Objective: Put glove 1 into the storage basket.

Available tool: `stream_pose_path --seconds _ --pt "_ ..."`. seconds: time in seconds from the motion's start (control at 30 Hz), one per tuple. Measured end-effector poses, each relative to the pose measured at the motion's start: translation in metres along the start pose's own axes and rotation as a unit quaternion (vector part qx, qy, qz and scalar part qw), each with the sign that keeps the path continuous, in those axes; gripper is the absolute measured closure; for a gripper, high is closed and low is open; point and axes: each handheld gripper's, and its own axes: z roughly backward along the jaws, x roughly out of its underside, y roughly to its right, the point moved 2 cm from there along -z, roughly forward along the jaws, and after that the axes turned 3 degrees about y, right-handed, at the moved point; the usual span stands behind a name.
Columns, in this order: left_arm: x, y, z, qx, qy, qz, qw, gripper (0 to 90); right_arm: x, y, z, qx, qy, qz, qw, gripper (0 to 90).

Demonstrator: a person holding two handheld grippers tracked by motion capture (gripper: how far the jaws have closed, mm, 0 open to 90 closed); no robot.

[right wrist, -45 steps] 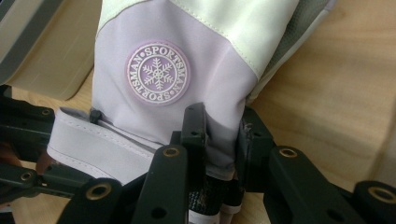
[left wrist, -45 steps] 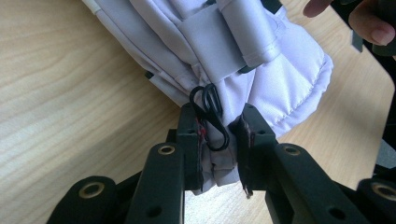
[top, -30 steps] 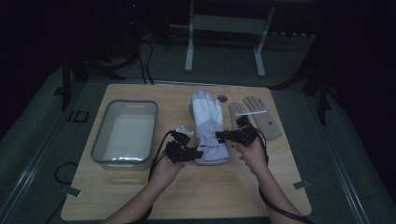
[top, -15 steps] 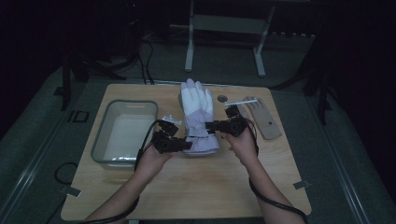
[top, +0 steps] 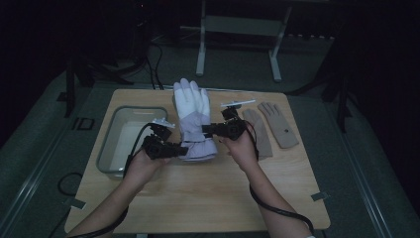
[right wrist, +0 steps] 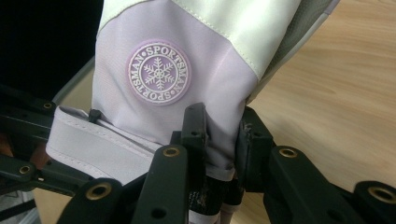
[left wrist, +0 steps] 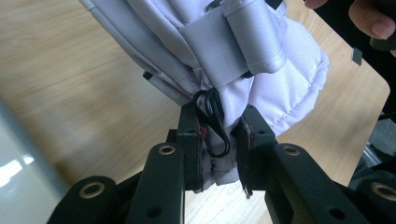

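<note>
A padded white and lilac ski glove (top: 194,116) hangs lifted over the wooden table (top: 208,198), fingers pointing away from me. My left gripper (top: 184,148) is shut on its cuff at the left side, pinching lilac fabric (left wrist: 261,93) and a small black clip (left wrist: 212,119). My right gripper (top: 207,130) is shut on the cuff's right edge, just below a round snowflake badge (right wrist: 159,71). Both jaw pairs press on the cloth.
A clear plastic tub (top: 130,140) stands on the table at the left, close to the left hand. Two thin tan gloves (top: 278,124) lie flat at the right. Metal stand legs (top: 200,49) rise behind the table.
Both grippers have carried the ski glove left and away from me, off the tan gloves and toward the tub. The tan gloves are now uncovered.
</note>
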Motion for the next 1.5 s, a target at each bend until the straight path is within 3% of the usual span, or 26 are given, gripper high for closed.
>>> stream_pose_path --seconds 0.4,1.03,1.27,1.5 --pt "0.011 -0.029 0.045 -0.027 0.01 0.018 0.9994 74.1 -0.024 -0.039 -0.036 -0.017 0.005 0.013 0.9998 75.8" --pt "0.04 -0.075 0.102 -0.056 -0.004 0.047 0.9973 73.9 -0.042 -0.095 -0.102 -0.051 -0.016 0.031 0.9981 75.9" --pt "0.051 -0.092 0.107 -0.059 -0.012 0.06 0.9964 74.0 -0.04 -0.107 -0.125 -0.051 -0.024 0.028 0.998 76.0" --pt "0.068 -0.108 0.097 -0.048 -0.027 0.091 0.9944 73.9 -0.027 -0.106 -0.147 -0.045 -0.041 0.017 0.998 76.2"
